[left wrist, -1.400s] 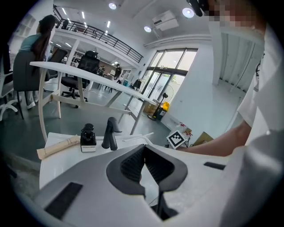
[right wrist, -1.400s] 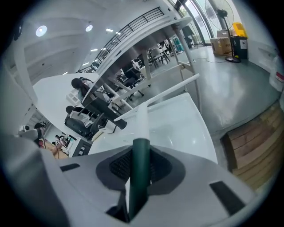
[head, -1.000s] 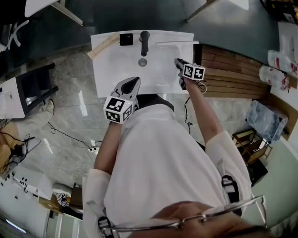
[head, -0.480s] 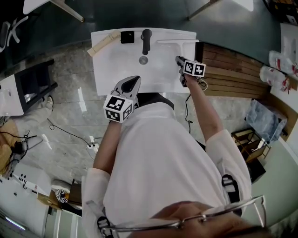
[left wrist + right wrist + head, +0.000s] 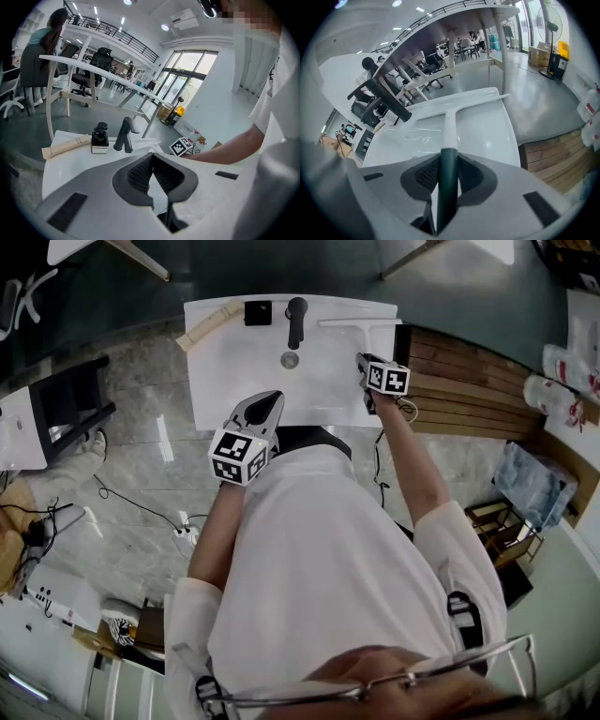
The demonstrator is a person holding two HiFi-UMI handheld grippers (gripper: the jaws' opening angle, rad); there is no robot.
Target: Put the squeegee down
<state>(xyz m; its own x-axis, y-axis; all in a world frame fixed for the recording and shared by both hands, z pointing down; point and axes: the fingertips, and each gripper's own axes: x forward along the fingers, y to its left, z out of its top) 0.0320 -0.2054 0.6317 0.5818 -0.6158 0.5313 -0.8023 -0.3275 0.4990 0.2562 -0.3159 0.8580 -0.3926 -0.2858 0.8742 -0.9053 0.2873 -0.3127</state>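
Two claws are hanging over the white sink point(image 5: 225, 381), and only the right one is carrying out this step. The right claw point(image 5: 449, 160) is pointing steeply down at the right side of the basin with the squeegee point(image 5: 449, 124) between its pads. The dark grip end is standing in the claw, the white shaft is running toward the far side, and the blade is lying across the sink's far right corner, right of the faucet point(image 5: 294, 322). The jaws have just been opening, but no gap is showing on either side of the grip, so we are treating the hold as light and not released. The left claw point(image 5: 152, 158) is hanging closed and empty over the near rim, well apart from the squeegee.

To finish the step well, we are proceeding as follows:

1. We are lowering the grip end until the shaft is resting on the sink, since only the blade appears to be bearing on it.
2. We are opening the jaws evenly, without rolling the wrist, so that neither pad is dragging the grip sideways.
3. We are drawing the claw straight back along the shaft line.

We are judging that a dropped handle could slide on the smooth basin.
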